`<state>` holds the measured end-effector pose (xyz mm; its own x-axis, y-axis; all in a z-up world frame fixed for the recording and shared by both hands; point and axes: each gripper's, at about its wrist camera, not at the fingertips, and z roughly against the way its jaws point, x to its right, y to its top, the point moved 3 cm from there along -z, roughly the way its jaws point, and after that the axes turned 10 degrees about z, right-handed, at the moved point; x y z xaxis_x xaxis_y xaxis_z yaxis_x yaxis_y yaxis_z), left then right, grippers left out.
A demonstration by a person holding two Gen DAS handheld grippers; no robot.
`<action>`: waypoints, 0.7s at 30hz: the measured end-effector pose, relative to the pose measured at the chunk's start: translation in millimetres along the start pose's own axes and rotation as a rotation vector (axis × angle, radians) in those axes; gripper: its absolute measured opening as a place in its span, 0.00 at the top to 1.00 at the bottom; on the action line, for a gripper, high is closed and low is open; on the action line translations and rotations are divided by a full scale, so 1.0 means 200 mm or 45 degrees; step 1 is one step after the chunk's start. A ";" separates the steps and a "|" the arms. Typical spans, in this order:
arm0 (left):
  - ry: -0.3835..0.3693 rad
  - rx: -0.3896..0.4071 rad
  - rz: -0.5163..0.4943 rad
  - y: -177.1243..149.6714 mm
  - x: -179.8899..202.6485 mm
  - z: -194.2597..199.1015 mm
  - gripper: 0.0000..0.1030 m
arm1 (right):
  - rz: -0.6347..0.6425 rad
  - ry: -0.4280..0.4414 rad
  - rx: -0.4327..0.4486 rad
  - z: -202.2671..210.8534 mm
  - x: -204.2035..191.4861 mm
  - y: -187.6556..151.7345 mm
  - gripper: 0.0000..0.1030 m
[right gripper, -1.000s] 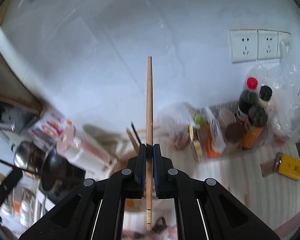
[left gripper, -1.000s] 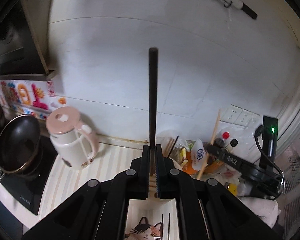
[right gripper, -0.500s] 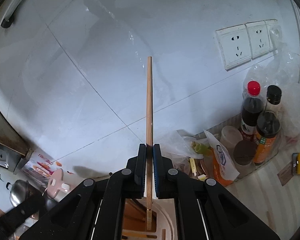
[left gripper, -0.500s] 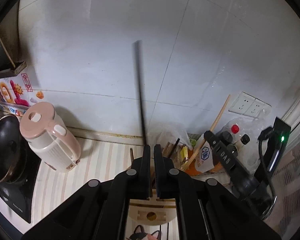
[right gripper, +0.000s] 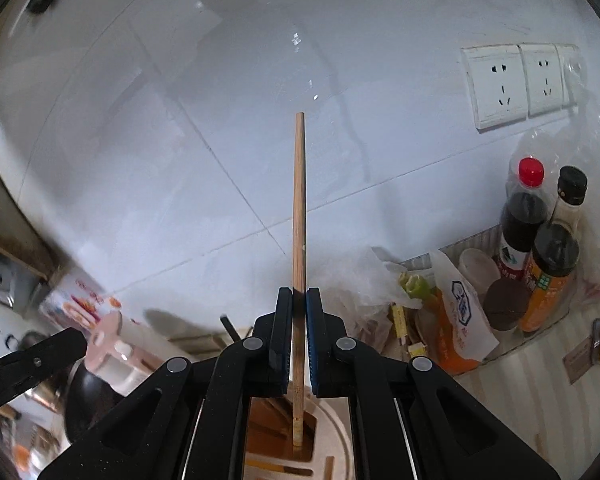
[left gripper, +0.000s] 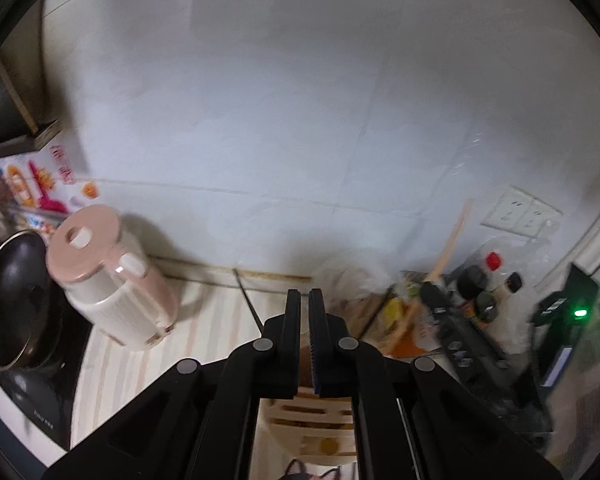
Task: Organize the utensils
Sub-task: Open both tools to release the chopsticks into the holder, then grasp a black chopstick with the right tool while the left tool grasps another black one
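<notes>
In the left wrist view my left gripper (left gripper: 304,294) is shut over the cream utensil holder (left gripper: 312,420), and I see nothing between its fingers. A black chopstick (left gripper: 246,292) leans up and to the left from behind the left finger, free of the grip. My right gripper (right gripper: 299,292) is shut on a wooden chopstick (right gripper: 299,200) that stands upright. Its lower end reaches into a compartment of the holder (right gripper: 336,424), among other wooden sticks. In the left wrist view that wooden chopstick (left gripper: 452,236) shows at the right. The black chopstick's tip (right gripper: 227,325) pokes up left of the right fingers.
A pink and white kettle (left gripper: 112,280) stands left of the holder, and a black pan (left gripper: 12,300) sits on a hob beyond it. Sauce bottles (right gripper: 528,216), snack bags (right gripper: 460,312) and wall sockets (right gripper: 500,84) fill the right. A tiled wall rises close behind.
The black chopstick no longer stands up between my left fingers; it now leans left beside them. Both grippers have sunk toward the holder, and the wooden chopstick's lower end is inside it.
</notes>
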<state>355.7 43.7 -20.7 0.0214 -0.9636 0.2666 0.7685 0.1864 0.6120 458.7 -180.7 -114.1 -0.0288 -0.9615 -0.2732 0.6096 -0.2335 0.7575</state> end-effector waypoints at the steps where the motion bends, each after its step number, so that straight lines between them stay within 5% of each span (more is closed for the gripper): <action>1: 0.027 0.001 0.007 -0.02 -0.03 -0.01 0.96 | 0.014 0.005 -0.002 0.01 -0.01 -0.01 0.93; 7: 0.141 -0.056 0.086 -0.09 -0.19 -0.07 0.92 | 0.106 0.017 -0.076 0.00 -0.04 -0.06 0.92; 9: 0.191 -0.055 0.105 -0.12 -0.24 -0.07 0.81 | 0.144 0.030 -0.127 0.00 -0.06 -0.09 0.88; 11: 0.227 -0.025 0.116 -0.14 -0.27 -0.05 0.22 | 0.151 0.028 -0.123 0.05 -0.05 -0.10 0.67; 13: 0.214 0.005 0.149 -0.18 -0.31 -0.02 0.01 | 0.146 0.024 -0.106 0.11 -0.03 -0.12 0.56; 17: 0.254 0.015 0.185 -0.30 -0.41 0.01 0.00 | 0.112 -0.012 -0.107 0.28 0.05 -0.16 0.55; 21: 0.318 -0.070 0.150 -0.52 -0.47 -0.06 0.00 | 0.051 -0.091 -0.250 0.35 0.19 -0.33 0.54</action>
<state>281.9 112.5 -118.2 0.2644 -0.9545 0.1377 0.7848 0.2960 0.5445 361.4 -211.5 -132.9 -0.0533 -0.9790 -0.1967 0.7537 -0.1687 0.6352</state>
